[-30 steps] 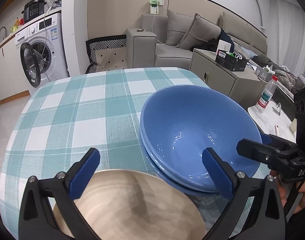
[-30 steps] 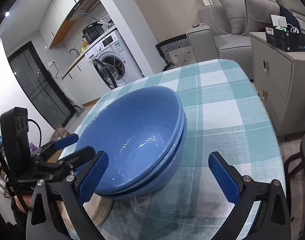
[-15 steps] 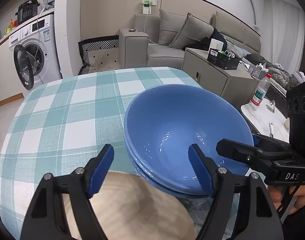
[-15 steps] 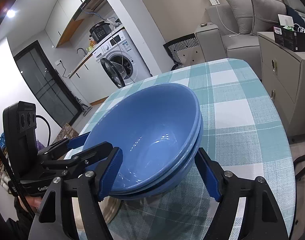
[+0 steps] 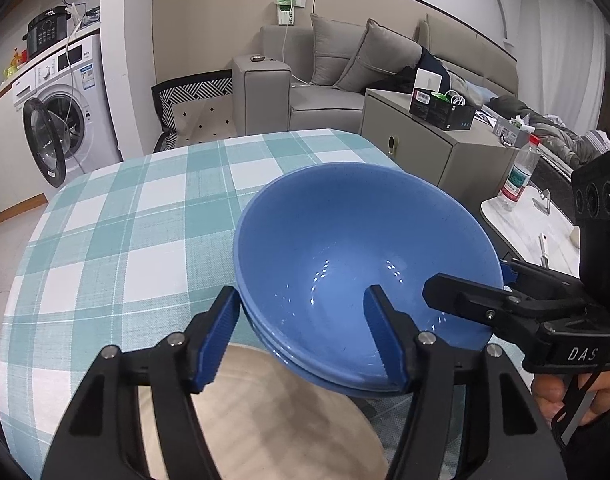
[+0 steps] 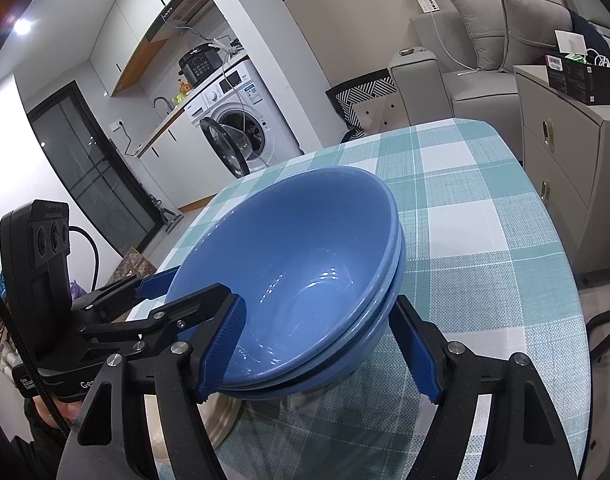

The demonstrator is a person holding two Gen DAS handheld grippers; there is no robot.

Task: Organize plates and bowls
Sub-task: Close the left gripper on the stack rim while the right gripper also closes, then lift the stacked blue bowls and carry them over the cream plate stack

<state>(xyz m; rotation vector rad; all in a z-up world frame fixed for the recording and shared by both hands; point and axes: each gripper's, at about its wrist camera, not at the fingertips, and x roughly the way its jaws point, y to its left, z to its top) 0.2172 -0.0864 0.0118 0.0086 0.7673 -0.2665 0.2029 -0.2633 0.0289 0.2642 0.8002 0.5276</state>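
Two nested blue bowls (image 5: 345, 248) stand on the checked tablecloth, also in the right wrist view (image 6: 305, 264). My left gripper (image 5: 305, 332) straddles the stack's near rim, one finger inside, one outside, with gaps still showing. My right gripper (image 6: 321, 344) straddles the opposite rim the same way; its fingers (image 5: 465, 300) show at right in the left wrist view. A beige wooden plate (image 5: 265, 412) lies under my left gripper, partly beneath the bowls.
The table (image 5: 117, 232) with teal checked cloth extends to the far left. A grey cabinet (image 6: 565, 152) stands off its right edge, with a sofa (image 5: 345, 80) and a washing machine (image 5: 61, 120) beyond. A water bottle (image 5: 519, 174) stands on a side table.
Both grippers have narrowed around the rim of the bowl stack from opposite sides. The bowls sit a little closer in both views.
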